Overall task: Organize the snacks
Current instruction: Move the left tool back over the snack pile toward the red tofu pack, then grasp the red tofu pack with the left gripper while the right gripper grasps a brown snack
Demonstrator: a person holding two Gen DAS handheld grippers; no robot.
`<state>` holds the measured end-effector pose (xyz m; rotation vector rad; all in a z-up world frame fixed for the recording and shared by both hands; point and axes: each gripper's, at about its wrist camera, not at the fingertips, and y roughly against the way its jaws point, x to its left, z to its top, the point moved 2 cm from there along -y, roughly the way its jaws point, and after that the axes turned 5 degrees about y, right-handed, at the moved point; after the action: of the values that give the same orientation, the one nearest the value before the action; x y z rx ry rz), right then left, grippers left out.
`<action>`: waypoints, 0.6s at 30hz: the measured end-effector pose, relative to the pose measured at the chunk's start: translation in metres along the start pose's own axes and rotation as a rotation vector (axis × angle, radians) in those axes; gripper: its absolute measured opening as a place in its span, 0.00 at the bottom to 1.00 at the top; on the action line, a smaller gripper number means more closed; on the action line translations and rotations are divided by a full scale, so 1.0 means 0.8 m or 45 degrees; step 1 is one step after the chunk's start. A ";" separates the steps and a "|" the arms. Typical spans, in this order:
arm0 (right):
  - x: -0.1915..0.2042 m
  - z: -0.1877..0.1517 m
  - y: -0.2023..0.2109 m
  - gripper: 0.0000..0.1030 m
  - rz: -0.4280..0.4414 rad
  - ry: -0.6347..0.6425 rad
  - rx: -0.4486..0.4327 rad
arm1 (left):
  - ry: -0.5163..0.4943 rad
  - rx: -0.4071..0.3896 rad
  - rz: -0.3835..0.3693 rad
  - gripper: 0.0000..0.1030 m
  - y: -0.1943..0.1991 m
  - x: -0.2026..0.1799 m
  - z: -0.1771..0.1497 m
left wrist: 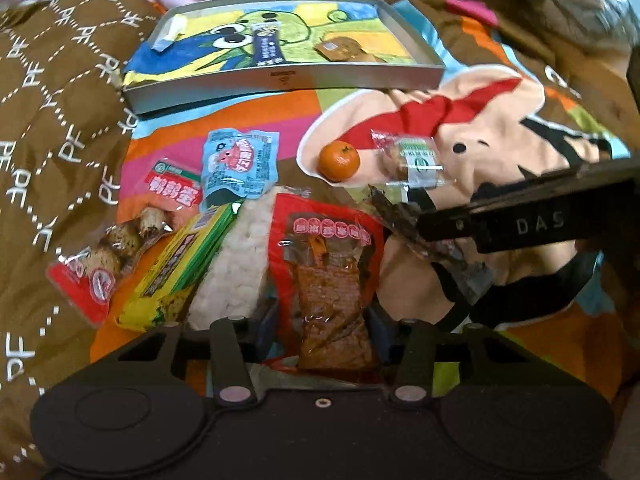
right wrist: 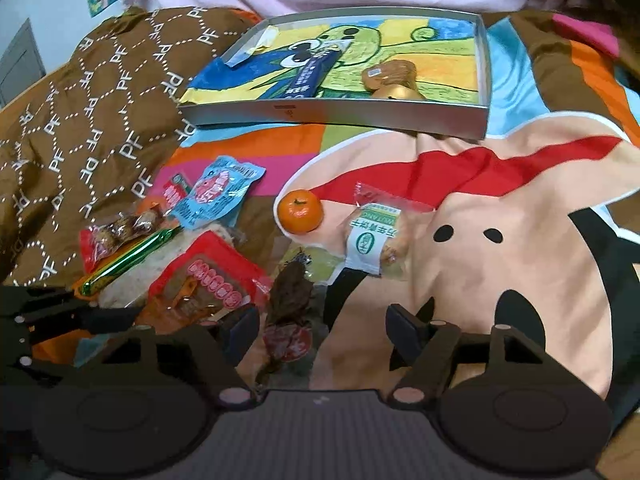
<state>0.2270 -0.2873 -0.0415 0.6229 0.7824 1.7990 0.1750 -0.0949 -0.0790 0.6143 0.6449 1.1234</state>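
Left gripper [left wrist: 324,320] pinching, apparently, red pouch [left wrist: 326,264] near blanket's [right wrist: 500,216] front edge. Right gripper [right wrist: 320,332] spread around dark packet [right wrist: 290,300]. Tray [right wrist: 340,116] behind.

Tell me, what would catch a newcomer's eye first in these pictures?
Probably the heap of bright snack packets on the cartoon-printed blanket, with a red packet of brown strips lying between the left gripper fingers. Next, the small orange tangerine alone on the blanket's peach patch, beside a green-and-white wrapped snack. Behind them sits a shallow grey tray lined with a colourful drawing, already holding a few snacks.
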 end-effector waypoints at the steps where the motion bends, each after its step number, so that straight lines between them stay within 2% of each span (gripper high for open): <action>1: 0.000 -0.001 0.000 0.69 0.005 -0.004 0.005 | 0.016 -0.007 -0.003 0.47 0.002 0.002 -0.001; 9: 0.009 -0.005 -0.004 0.55 0.036 0.029 0.035 | 0.165 -0.060 -0.018 0.46 0.024 0.020 -0.006; 12: 0.010 -0.005 -0.009 0.51 0.039 0.023 0.047 | 0.164 -0.087 -0.015 0.46 0.031 0.020 -0.010; 18: 0.015 -0.002 -0.020 0.55 0.033 0.040 0.044 | 0.181 -0.110 -0.011 0.46 0.038 0.021 -0.012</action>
<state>0.2317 -0.2725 -0.0538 0.6316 0.8314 1.8259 0.1541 -0.0688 -0.0660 0.4602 0.7156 1.1884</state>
